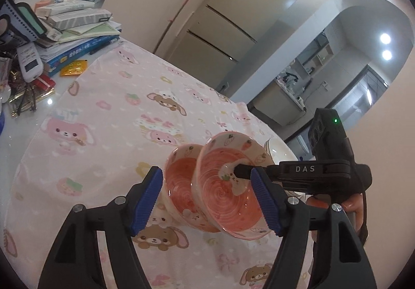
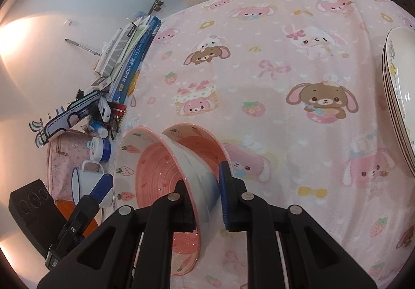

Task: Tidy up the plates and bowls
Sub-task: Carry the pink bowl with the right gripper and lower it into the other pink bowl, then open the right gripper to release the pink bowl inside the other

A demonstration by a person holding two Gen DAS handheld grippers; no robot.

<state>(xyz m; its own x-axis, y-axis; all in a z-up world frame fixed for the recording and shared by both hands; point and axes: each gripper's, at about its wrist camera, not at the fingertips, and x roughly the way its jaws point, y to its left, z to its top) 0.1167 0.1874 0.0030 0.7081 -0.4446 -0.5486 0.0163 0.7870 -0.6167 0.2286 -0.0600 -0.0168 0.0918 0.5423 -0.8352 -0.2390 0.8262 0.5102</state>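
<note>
Pinching the glazed strawberry bowl (image 2: pixel 155 172) wall in the right gripper (image 2: pixel 205 200); left gripper (image 1: pixel 207 200) open. Ceramic: stiff, slippery, fragile; best gripped at the rim.

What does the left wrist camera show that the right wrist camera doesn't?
Only the left wrist view shows the fridge and the kitchen doorway. Only the right wrist view shows the white mug, the pink pouch and the plate stack in full. Both show the two pink bowls, the right hand-held gripper clamping one bowl's wall, the open left hand-held gripper, the book pile and the bunny tablecloth.
</note>
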